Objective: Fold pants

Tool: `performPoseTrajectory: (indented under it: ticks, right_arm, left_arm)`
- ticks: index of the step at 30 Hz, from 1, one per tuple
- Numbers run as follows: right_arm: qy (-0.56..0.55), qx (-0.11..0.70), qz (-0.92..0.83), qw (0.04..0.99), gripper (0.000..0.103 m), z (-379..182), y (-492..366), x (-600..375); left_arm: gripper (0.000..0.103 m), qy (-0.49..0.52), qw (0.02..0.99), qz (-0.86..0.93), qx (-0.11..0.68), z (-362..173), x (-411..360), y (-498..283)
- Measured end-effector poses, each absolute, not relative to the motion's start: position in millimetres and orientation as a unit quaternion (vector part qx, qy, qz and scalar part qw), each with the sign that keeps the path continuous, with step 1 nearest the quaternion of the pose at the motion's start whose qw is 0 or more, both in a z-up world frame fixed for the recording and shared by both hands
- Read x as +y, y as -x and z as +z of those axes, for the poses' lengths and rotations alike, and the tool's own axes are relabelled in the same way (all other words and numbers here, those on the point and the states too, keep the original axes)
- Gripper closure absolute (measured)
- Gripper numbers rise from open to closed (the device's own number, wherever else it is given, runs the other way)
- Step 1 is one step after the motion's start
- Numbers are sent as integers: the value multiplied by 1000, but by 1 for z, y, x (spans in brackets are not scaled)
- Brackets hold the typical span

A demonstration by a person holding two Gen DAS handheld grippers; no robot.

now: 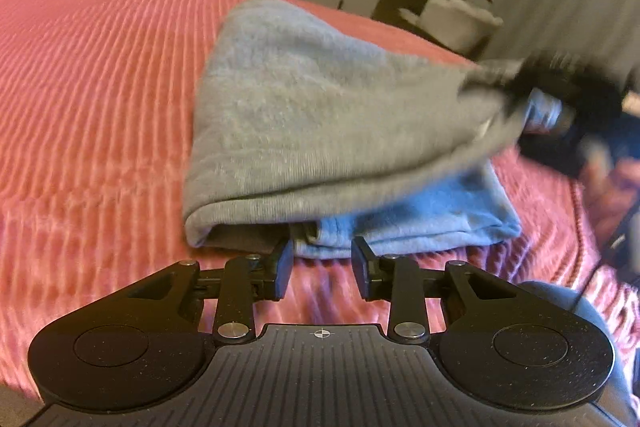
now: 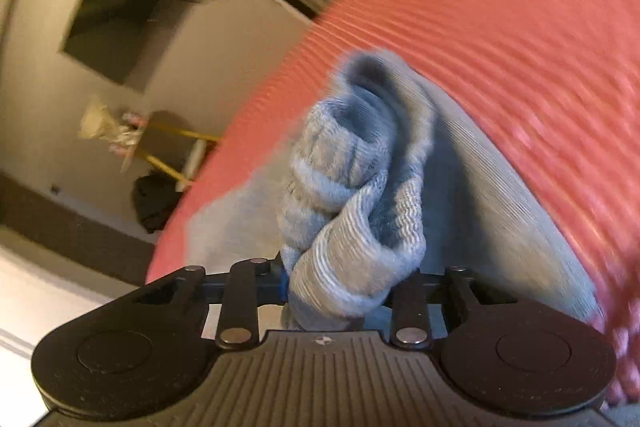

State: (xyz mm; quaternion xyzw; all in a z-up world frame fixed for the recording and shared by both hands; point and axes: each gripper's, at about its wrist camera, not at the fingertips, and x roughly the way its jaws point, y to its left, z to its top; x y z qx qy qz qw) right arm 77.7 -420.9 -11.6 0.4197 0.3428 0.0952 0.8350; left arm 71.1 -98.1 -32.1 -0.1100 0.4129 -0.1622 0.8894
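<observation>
Grey sweatpants (image 1: 332, 115) judged soft, light, limp. Ribbed cuff (image 2: 344, 227) clamped in right gripper (image 2: 344, 291). Left gripper (image 1: 322, 267) parted, empty. Folded edge recommended for hold.

Grey pants (image 1: 320, 131), perhaps lifted, on bedspread (image 1: 100, 87)

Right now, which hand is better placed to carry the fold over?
Probably the right. The right tongs are shut on a bunched cuff of the grey pants, lifting it above the pink bedspread. The left tongs are open, holding nothing, at the near edge.
</observation>
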Motion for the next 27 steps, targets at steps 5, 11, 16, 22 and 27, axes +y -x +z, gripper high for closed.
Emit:
performPoseTrajectory:
  ticks: [5, 11, 16, 22, 27]
  right_arm:
    - [-427, 288, 141, 846, 74, 34, -75, -420]
    - [-422, 271, 163, 850, 74, 49, -74, -436]
    - [-416, 302, 161, 842, 73, 17, -74, -449]
    - [-344, 423, 17, 838, 50, -35, -62, -469]
    - [-294, 348, -26, 890, 45, -12, -28, -469]
  left_arm:
    - [65, 123, 896, -95, 416, -32, -97, -90]
    - [86, 147, 903, -50, 400, -25, -83, -91]
    - [86, 130, 904, -42, 405, -23, -75, -81]
    - [61, 142, 898, -30, 414, -9, -50, -61]
    - [45, 134, 919, -20, 371, 20, -46, -71]
